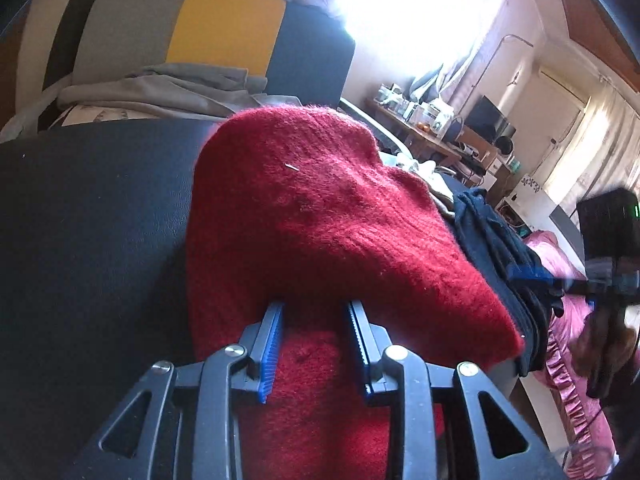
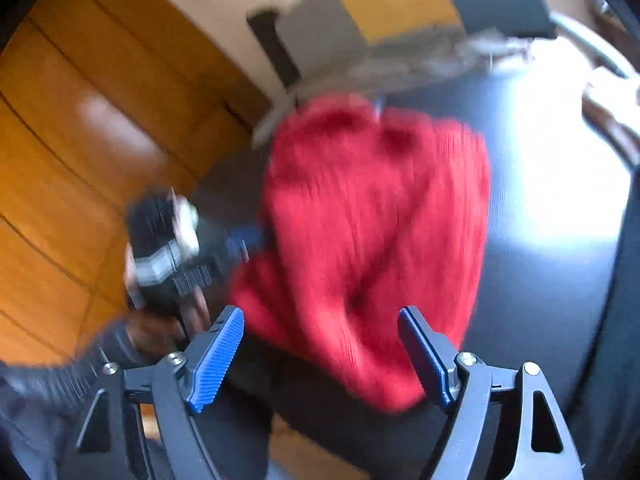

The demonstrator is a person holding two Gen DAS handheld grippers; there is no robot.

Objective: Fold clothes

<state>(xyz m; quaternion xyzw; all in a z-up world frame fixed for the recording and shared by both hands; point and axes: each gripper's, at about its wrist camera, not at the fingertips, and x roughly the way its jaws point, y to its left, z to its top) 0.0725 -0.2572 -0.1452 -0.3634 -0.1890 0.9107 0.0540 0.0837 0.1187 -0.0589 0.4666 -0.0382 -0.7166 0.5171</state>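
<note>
left gripper (image 1: 314, 312) pinching the soft, floppy red sweater (image 1: 320, 220); right gripper (image 2: 320, 354) spread wide, best grab an edge.

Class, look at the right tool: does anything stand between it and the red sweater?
Nothing visible does. The right tool is open, with the red sweater directly ahead over the dark table. The left tool already has red knit between its fingers.

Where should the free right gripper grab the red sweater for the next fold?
Probably the loose lower hem of the red sweater, approached from its near edge. The right gripper is open just short of it; the left gripper grips the opposite side.
</note>
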